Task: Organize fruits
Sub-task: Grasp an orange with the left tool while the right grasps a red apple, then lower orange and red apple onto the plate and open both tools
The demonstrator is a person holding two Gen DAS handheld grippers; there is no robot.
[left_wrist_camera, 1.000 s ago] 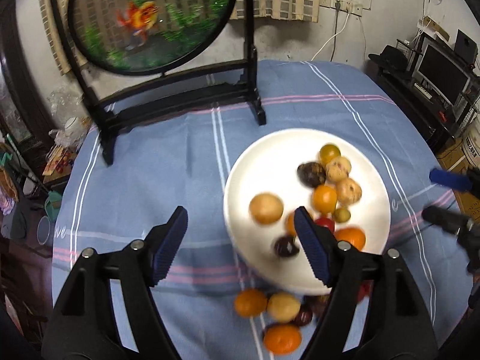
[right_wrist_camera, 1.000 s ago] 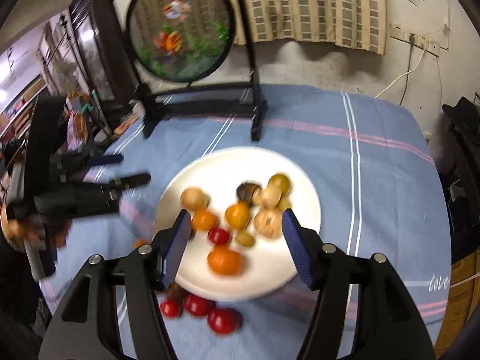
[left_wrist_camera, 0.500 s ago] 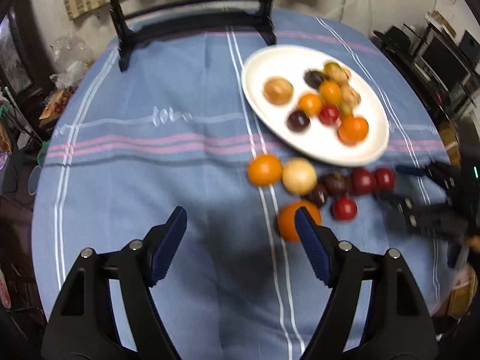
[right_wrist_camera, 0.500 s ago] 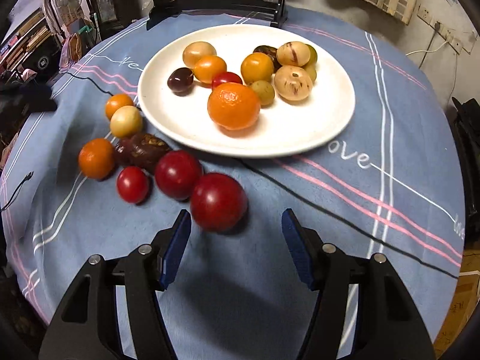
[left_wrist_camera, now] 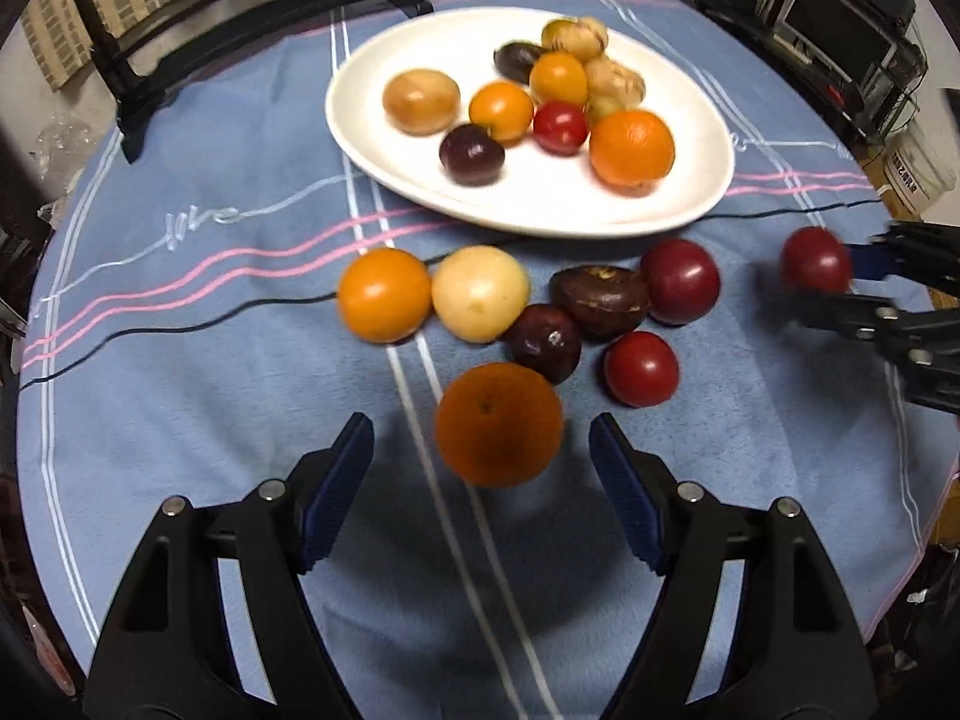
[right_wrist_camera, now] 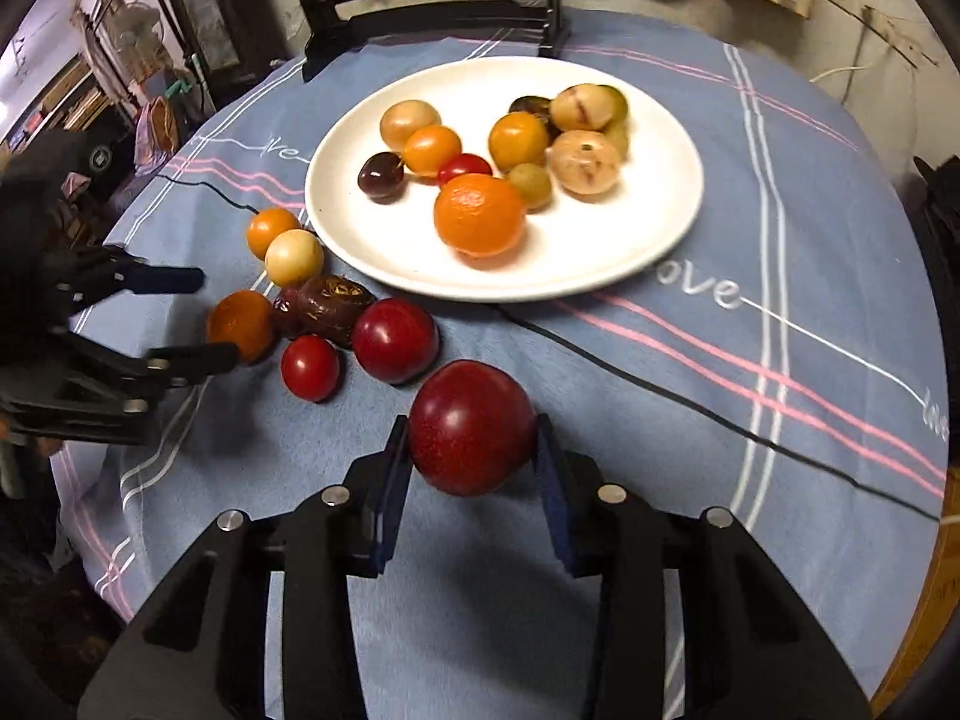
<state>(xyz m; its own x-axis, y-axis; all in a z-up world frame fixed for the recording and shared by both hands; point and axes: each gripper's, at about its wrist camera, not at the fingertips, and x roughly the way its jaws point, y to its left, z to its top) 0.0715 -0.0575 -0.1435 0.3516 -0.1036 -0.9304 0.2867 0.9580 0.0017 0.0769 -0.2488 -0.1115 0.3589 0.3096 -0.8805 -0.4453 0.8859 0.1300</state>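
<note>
A white plate (left_wrist_camera: 540, 210) (right_wrist_camera: 600, 252) holds several fruits, among them an orange (left_wrist_camera: 631, 147). More fruits lie loose on the blue cloth in front of it. My left gripper (left_wrist_camera: 480, 450) (right_wrist_camera: 213, 318) is open, its blue pads on either side of a loose orange (left_wrist_camera: 498, 423) (right_wrist_camera: 240, 324) with gaps on both sides. My right gripper (right_wrist_camera: 471, 450) (left_wrist_camera: 822, 276) is closing its jaws on a big dark red fruit (right_wrist_camera: 471, 426) (left_wrist_camera: 815, 260), and both pads touch its sides. Beside it lie another red fruit (right_wrist_camera: 395, 339) and a small tomato (right_wrist_camera: 310, 367).
A black stand with a round picture screen (left_wrist_camera: 240, 18) (right_wrist_camera: 432, 6) rises behind the plate. A thin black cable (left_wrist_camera: 180, 324) runs across the cloth. The round table's edge curves close on both sides, with shelves and monitors (left_wrist_camera: 840, 30) beyond.
Both grippers have come down toward the loose fruits. The right jaws have narrowed onto the big red fruit. The left gripper now straddles the loose orange.
</note>
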